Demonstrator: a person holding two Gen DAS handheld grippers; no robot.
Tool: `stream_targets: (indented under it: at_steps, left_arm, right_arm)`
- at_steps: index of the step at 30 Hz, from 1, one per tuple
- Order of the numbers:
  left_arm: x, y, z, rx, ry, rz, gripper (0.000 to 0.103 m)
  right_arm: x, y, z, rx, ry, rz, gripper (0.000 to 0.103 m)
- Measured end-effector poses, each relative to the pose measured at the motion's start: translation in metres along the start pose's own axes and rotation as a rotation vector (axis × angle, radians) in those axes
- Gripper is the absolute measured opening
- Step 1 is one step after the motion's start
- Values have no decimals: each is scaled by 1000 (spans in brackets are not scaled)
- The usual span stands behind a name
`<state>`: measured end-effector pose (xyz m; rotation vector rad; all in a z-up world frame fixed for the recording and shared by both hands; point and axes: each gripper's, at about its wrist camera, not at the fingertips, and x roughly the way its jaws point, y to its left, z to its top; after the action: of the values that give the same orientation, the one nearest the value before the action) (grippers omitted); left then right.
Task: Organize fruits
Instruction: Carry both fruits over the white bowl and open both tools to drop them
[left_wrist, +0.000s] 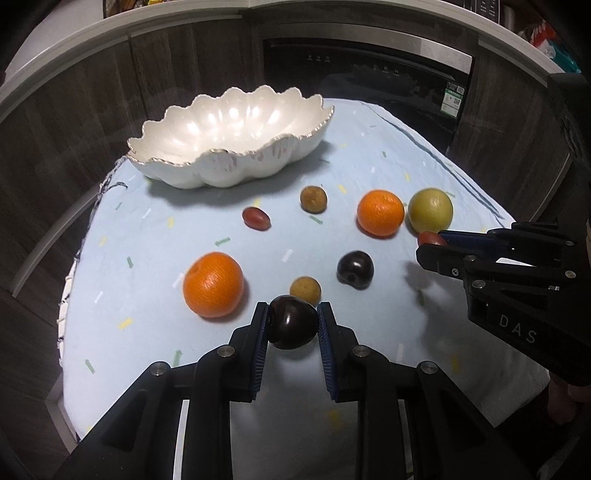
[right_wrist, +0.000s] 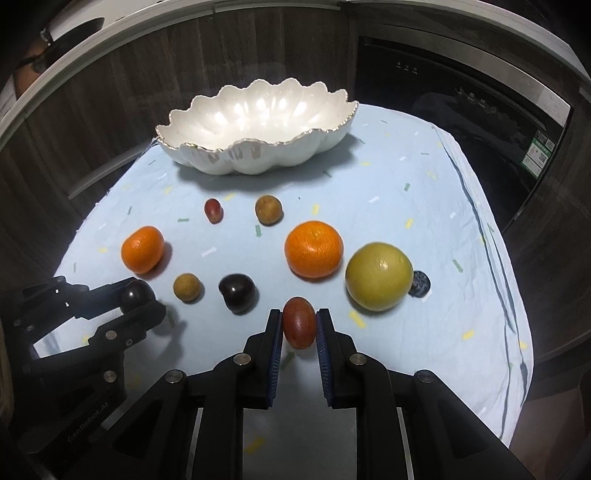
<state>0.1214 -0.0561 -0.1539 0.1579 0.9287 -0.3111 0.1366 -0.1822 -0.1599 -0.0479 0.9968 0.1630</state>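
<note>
Left gripper (left_wrist: 292, 322): blue pads pinch a dark plum (left_wrist: 291, 322) from both sides; plum sits at the fingertips, above the cloth, just in front of a small brown fruit (left_wrist: 305, 290); seen from the right wrist, this gripper (right_wrist: 142, 297) comes in from the left edge with the dark plum (right_wrist: 137, 293) at its tip
Right gripper (right_wrist: 299, 328): pads pressed onto a red oval fruit (right_wrist: 299, 326), held upright between them; from the left wrist, this gripper (left_wrist: 434, 240) reaches in from the right with the red oval fruit (left_wrist: 430, 238) just showing at its tip
Bowl (right_wrist: 258, 162): white, scalloped rim with a metallic edge; stands at the far side of the cloth, with no fruit inside
Cloth (right_wrist: 388, 177): pale blue with small coloured dashes; covers the table top
Loose fruit on cloth: second dark plum (right_wrist: 237, 293) near the middle; left orange (right_wrist: 142, 249) and right orange (right_wrist: 314, 249) well apart; yellow-green round fruit (right_wrist: 378, 275) just beside the right orange; small red fruit (right_wrist: 213, 210) and another brown fruit (right_wrist: 268, 209) nearer the bowl
Dark blue object (right_wrist: 421, 283): partly hidden behind the yellow-green fruit; kind cannot be told
Background: dark wood-grain cabinet fronts; black appliance (left_wrist: 369, 81) behind the table
</note>
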Motion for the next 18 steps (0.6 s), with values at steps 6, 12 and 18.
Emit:
stream_targets:
  at_steps: [6, 12, 18]
  left_arm:
    - [-9, 10, 12, -18, -12, 19, 27]
    - [-17, 19, 28, -26, -25, 35, 27]
    - [-24, 28, 48, -48, -52, 47, 27]
  right_arm:
    - [-4, 3, 13, 4, -10, 11, 20]
    - [-14, 4, 32, 12, -46, 10, 20]
    - [-26, 6, 52, 6, -95, 8, 20]
